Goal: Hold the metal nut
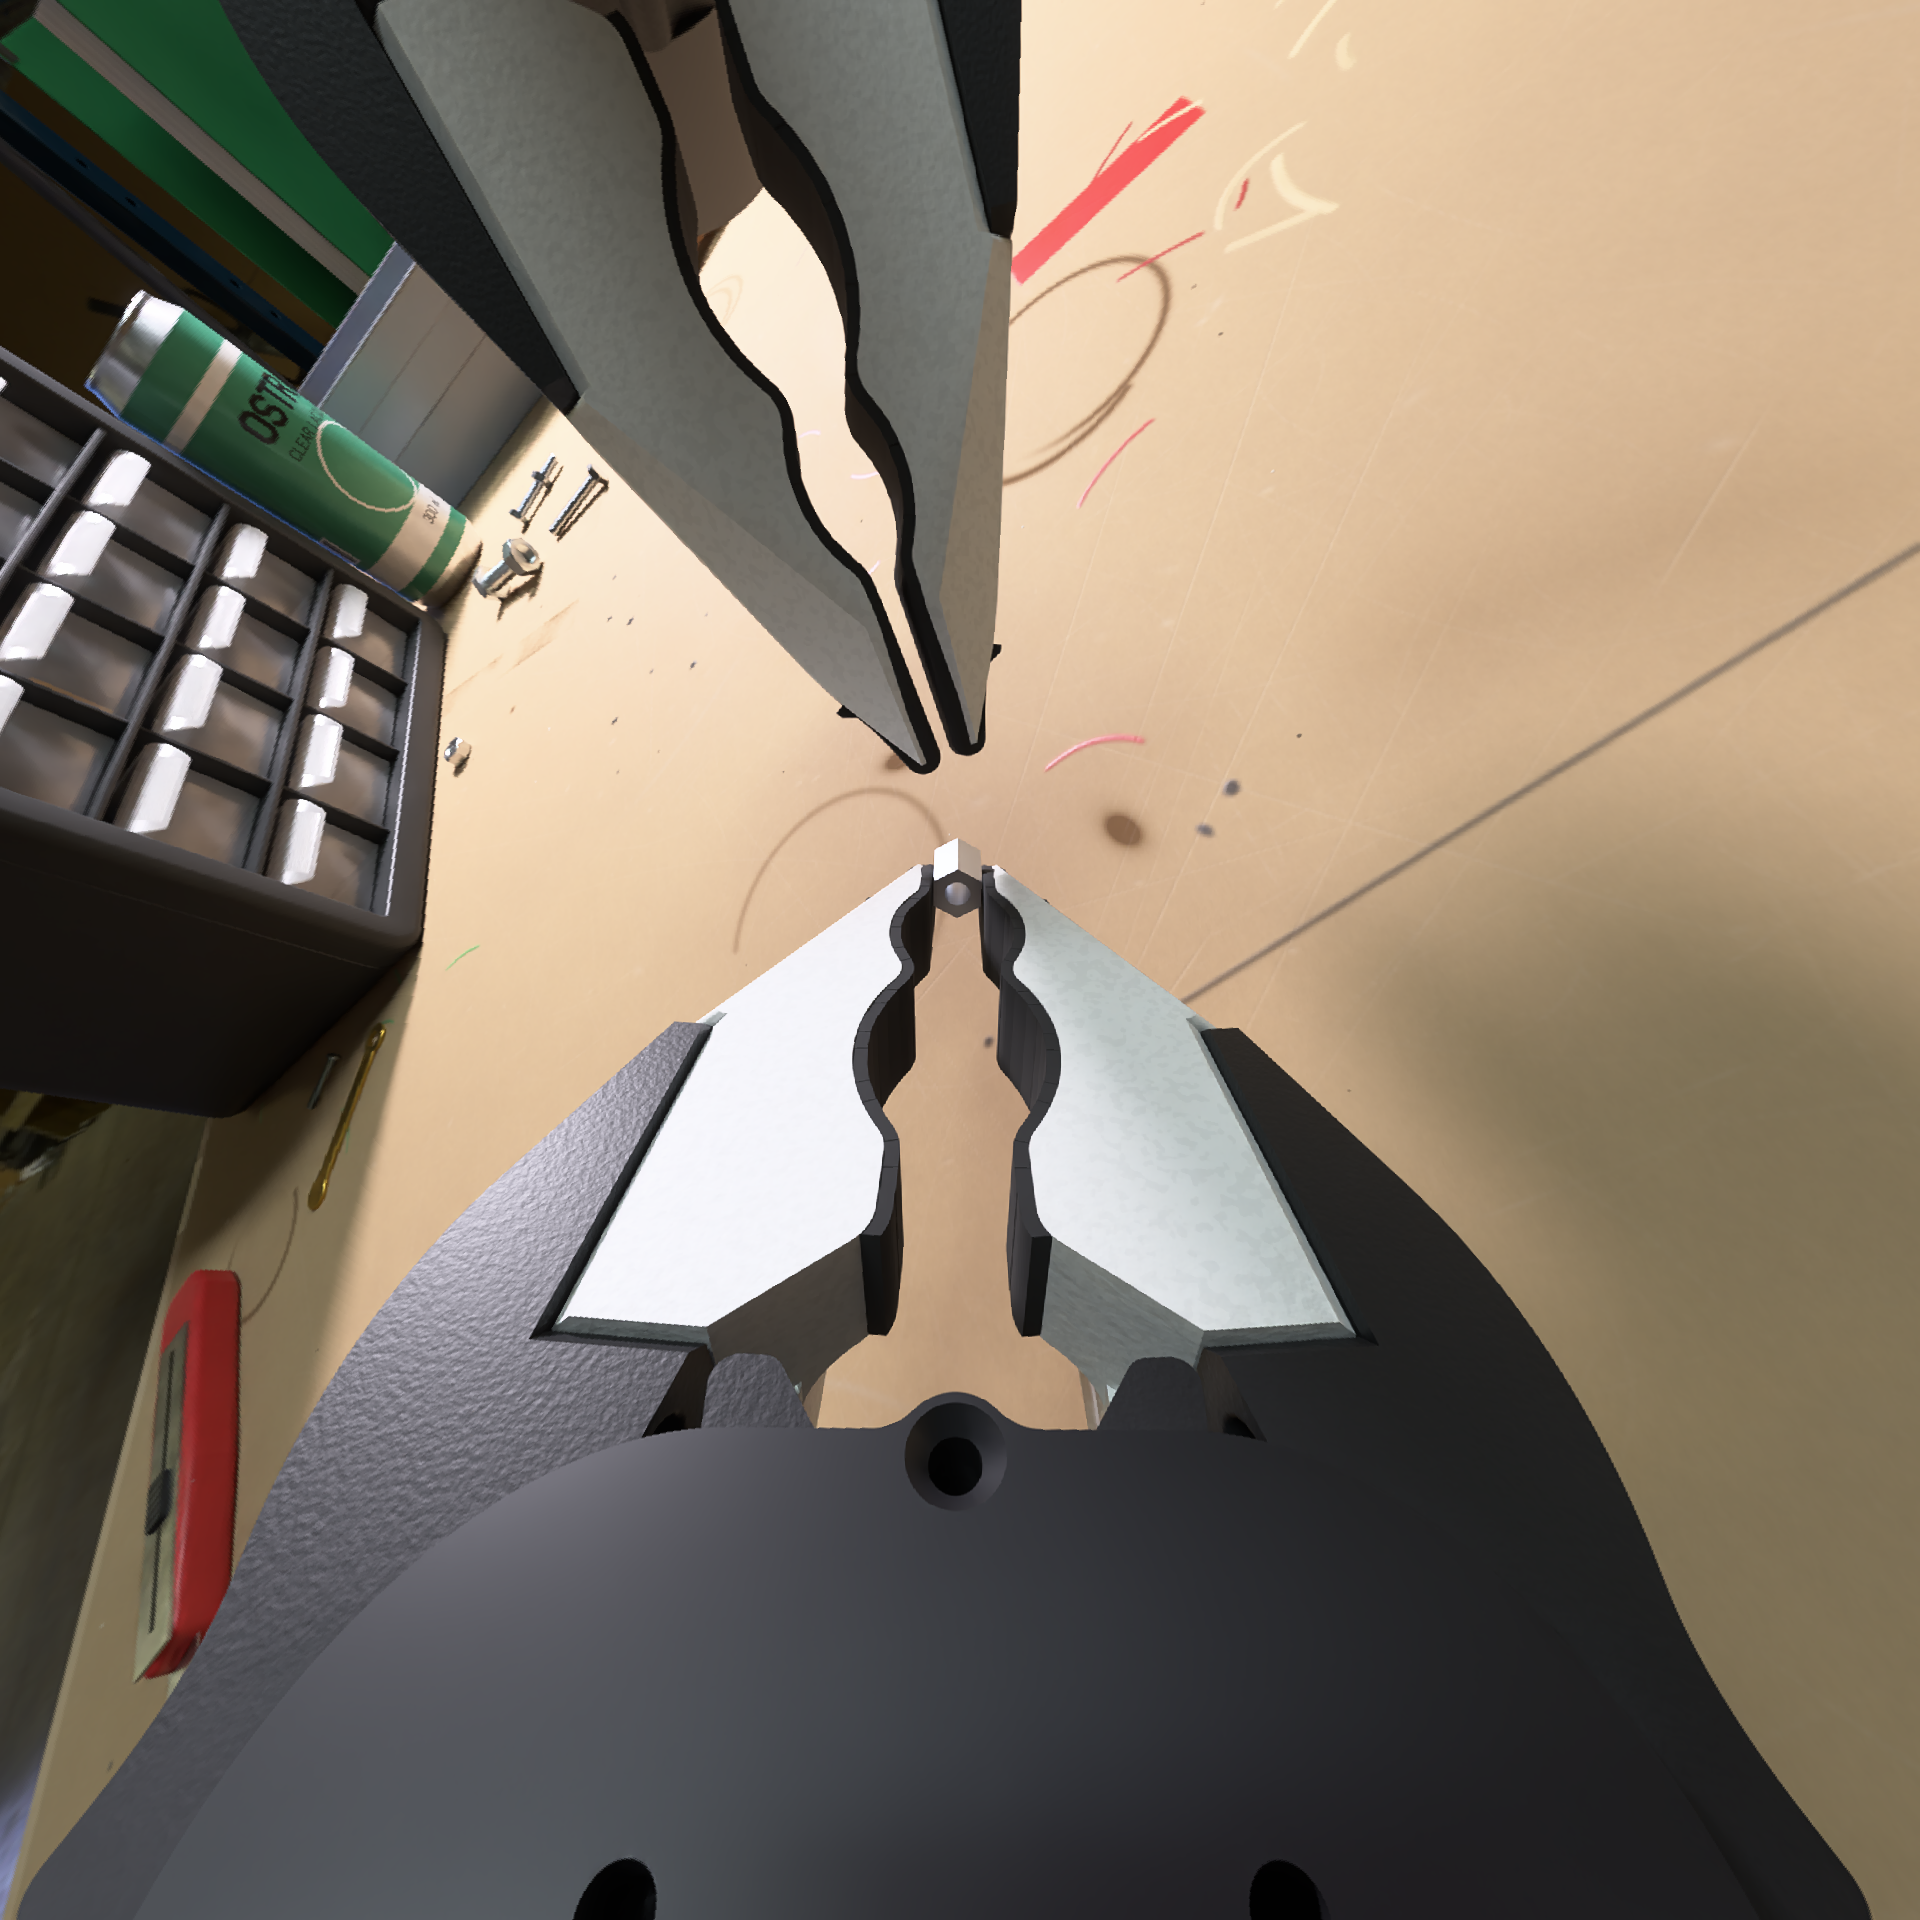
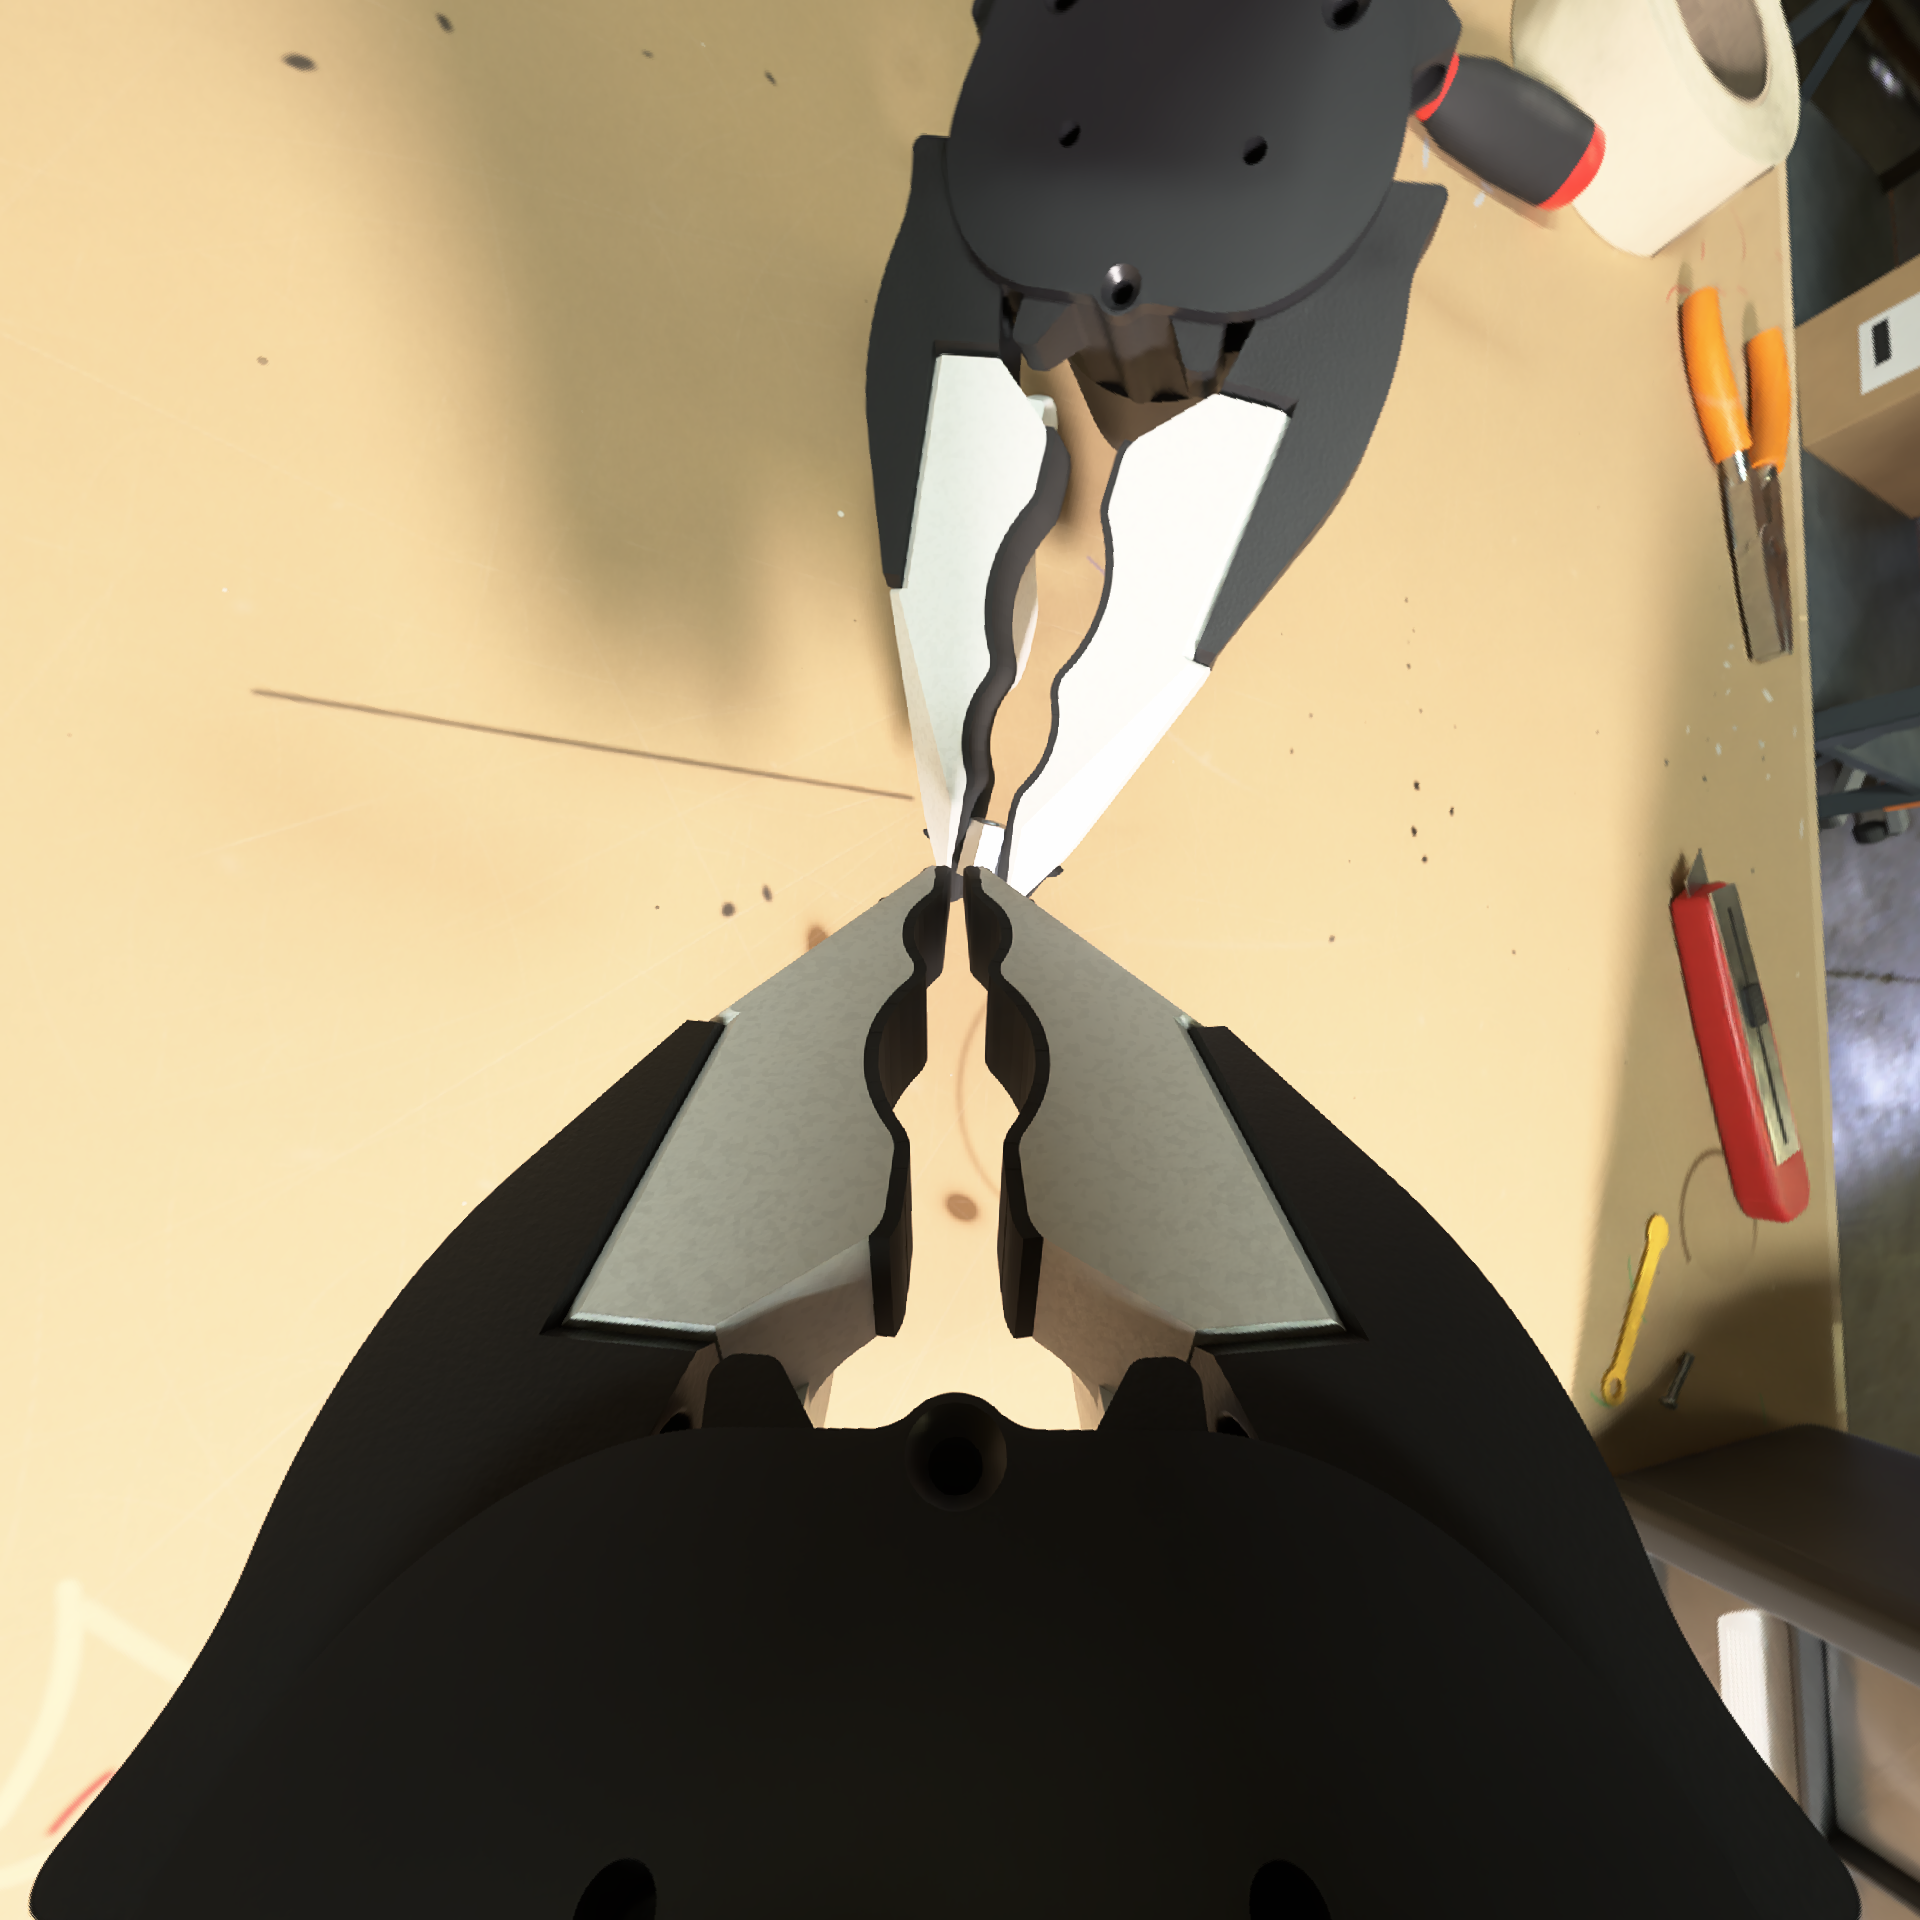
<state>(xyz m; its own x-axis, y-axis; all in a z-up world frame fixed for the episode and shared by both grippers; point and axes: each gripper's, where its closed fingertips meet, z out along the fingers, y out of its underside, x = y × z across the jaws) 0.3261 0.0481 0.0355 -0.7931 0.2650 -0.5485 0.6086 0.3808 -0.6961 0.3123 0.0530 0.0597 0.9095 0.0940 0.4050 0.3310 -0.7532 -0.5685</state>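
between left hand-held gripper (image 1: 957,883) tips: nut (image 1: 956,878)

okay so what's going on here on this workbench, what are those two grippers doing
The left gripper is pinching a small metal nut between its fingertips, held just above the wooden bench. The right gripper faces it tip to tip with its fingers almost together and nothing between them. A parts organiser and red utility knife lie off to the side.
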